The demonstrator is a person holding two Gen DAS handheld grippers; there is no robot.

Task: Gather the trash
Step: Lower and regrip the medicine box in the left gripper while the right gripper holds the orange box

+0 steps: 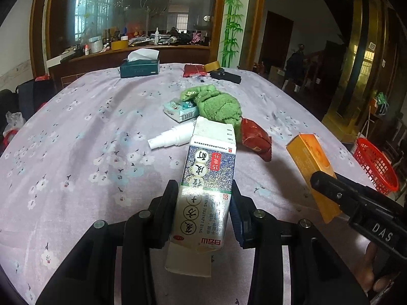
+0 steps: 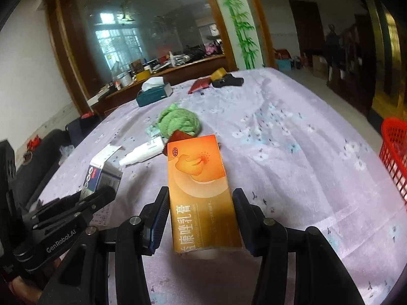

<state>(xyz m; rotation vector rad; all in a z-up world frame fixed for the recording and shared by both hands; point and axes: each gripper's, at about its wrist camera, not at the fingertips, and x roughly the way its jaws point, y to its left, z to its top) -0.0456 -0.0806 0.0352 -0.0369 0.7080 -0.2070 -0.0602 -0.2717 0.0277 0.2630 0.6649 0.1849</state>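
Note:
My left gripper (image 1: 203, 189) is shut on a white carton with a blue leaf pattern (image 1: 208, 157), held lengthwise above the table with its open flap towards the camera. My right gripper (image 2: 201, 194) is shut on an orange ointment carton (image 2: 198, 167), also lifted off the cloth. In the left wrist view the orange carton (image 1: 307, 155) hangs at the right. In the right wrist view the patterned carton (image 2: 104, 175) shows at the lower left. A red mesh basket (image 1: 376, 167) (image 2: 394, 152) stands beyond the table's right edge.
On the lilac flowered tablecloth (image 1: 89, 132) lie a white spray bottle (image 1: 170, 137), a green cloth (image 1: 218, 106), a red wrapper (image 1: 255, 137) and a small teal box (image 1: 180, 111). At the far end are a tissue box (image 1: 140, 67), a red packet (image 1: 194, 70), a tape roll (image 1: 212, 66) and a black object (image 1: 226, 76).

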